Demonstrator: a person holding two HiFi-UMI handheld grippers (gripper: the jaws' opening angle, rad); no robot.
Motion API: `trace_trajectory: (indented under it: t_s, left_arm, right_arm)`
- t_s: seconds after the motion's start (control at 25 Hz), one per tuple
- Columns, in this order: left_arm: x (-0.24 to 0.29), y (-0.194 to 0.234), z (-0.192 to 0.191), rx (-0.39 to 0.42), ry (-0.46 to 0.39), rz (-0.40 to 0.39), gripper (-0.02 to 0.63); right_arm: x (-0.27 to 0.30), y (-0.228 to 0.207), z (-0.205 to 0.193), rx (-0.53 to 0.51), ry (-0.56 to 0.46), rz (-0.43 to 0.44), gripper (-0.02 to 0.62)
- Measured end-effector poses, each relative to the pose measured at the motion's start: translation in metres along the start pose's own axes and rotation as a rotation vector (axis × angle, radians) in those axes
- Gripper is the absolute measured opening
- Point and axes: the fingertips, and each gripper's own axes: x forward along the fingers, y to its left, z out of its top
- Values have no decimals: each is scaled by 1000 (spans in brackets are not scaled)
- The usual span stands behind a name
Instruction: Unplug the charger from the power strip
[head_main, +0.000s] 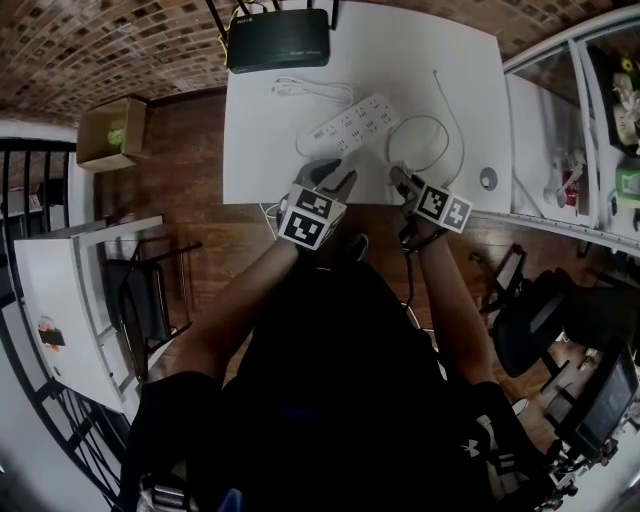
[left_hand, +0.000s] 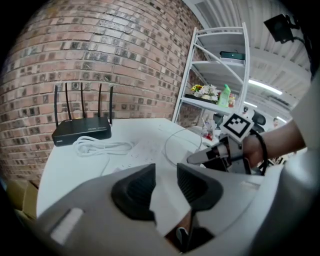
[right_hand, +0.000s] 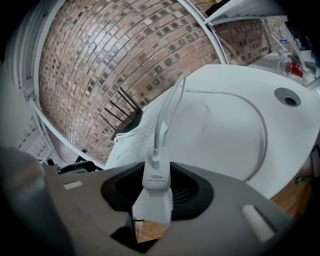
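A white power strip (head_main: 350, 124) lies slantwise on the white table (head_main: 270, 150), beyond both grippers. My right gripper (head_main: 400, 180) hovers near the table's front edge, shut on a white charger (right_hand: 157, 192). The charger stands between the pads, free of the strip, and its white cable (right_hand: 167, 112) rises from its top and loops across the table. My left gripper (head_main: 335, 182) sits beside it to the left, over the same edge, its jaws apart with only bare table showing between them (left_hand: 166, 172). In the left gripper view the right gripper (left_hand: 200, 157) points in from the right.
A black router (head_main: 278, 40) with antennas stands at the table's far edge, with a coiled white cord (head_main: 315, 92) in front of it. A round cable hole (head_main: 487, 178) is at the table's right. A white shelf unit (head_main: 600, 120) stands to the right, and a cardboard box (head_main: 112, 130) on the floor at left.
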Motion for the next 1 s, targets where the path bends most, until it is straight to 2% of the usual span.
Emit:
trace_trajectory:
  t_s: [0.32,0.52,0.8,1.0]
  left_arm:
    - [1,-6,1,-1,8,-7,137]
    - [1,-9,1,9,8,-7,137]
    - [3,-10,2,35,14,0,137]
    - [5,-19,5,30,10,-27,137]
  right_arm:
    - [-2,-8,0,-35,7,-36,150]
    - [-6,-16,1,-18,1,-68,193]
    - [-16,-31,7,3,-32,-112,203]
    - [-26,-41,11,26,-58,-134,209]
